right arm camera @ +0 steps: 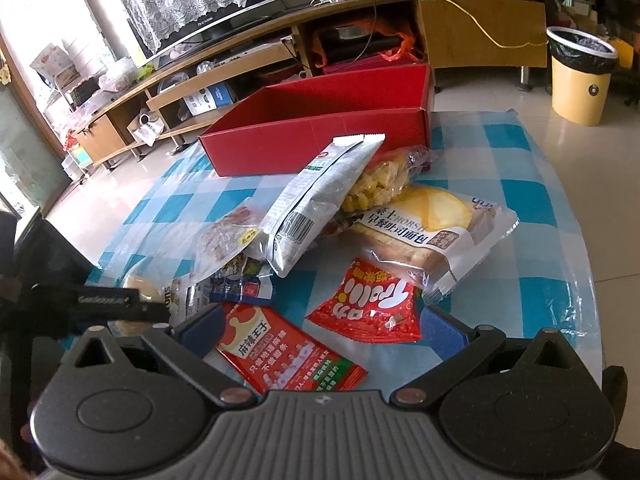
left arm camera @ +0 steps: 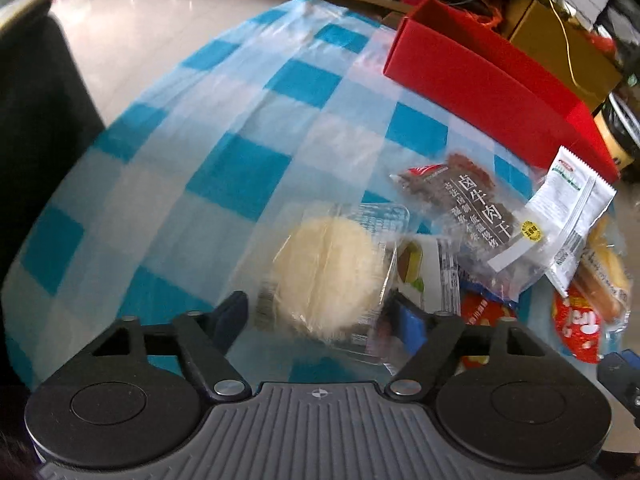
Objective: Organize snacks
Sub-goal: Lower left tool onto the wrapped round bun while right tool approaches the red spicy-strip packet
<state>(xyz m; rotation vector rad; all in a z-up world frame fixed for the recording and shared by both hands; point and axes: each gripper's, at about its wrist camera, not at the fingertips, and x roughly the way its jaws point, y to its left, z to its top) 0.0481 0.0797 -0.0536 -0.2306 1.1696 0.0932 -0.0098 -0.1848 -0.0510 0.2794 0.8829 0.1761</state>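
Note:
A round pale pastry in a clear wrapper lies between the fingers of my left gripper. The jaws stand apart at its sides, and a thin gap shows at the left finger. In the right wrist view the left gripper's black body hangs over that pastry. My right gripper is open above two red snack packets. Behind them lie a beef jerky pouch, a white packet, a bag of yellow snacks and wrapped bread. An open red box stands at the far side.
A blue and white checked cloth covers the round table. A dark chair stands by its left edge. Beyond the table are a low wooden TV stand and a yellow bin on the tiled floor.

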